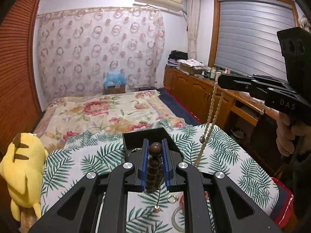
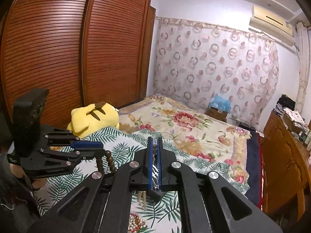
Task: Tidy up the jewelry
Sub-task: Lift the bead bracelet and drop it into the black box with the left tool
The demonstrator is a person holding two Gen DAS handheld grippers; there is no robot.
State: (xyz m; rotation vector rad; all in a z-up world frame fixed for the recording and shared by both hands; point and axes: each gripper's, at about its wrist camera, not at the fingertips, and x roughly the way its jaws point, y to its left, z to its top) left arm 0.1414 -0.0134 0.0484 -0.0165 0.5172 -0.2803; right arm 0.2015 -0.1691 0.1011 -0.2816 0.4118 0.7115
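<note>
My left gripper (image 1: pixel 155 142) is shut on a brown wooden bead bracelet (image 1: pixel 155 149), held above a black jewelry box (image 1: pixel 134 137) on the leaf-print cloth (image 1: pixel 87 159). The bracelet also hangs from the left gripper (image 2: pixel 102 148) in the right wrist view, where its beads (image 2: pixel 108 160) dangle. My right gripper (image 2: pixel 155 141) is shut on a cream bead necklace (image 1: pixel 210 114), which hangs from the right gripper (image 1: pixel 220 81) down to the cloth. Its strand (image 2: pixel 142 198) shows below the jaws.
A yellow plush toy (image 1: pixel 23 170) lies at the left of the cloth. Rings (image 1: pixel 172 198), a pale bangle (image 1: pixel 176 219) and a pearl piece (image 2: pixel 136 223) lie on the cloth near me. A floral bed (image 1: pixel 108 108) lies beyond, wooden cabinets (image 1: pixel 194 89) at right, a wardrobe (image 2: pixel 58 48) at left.
</note>
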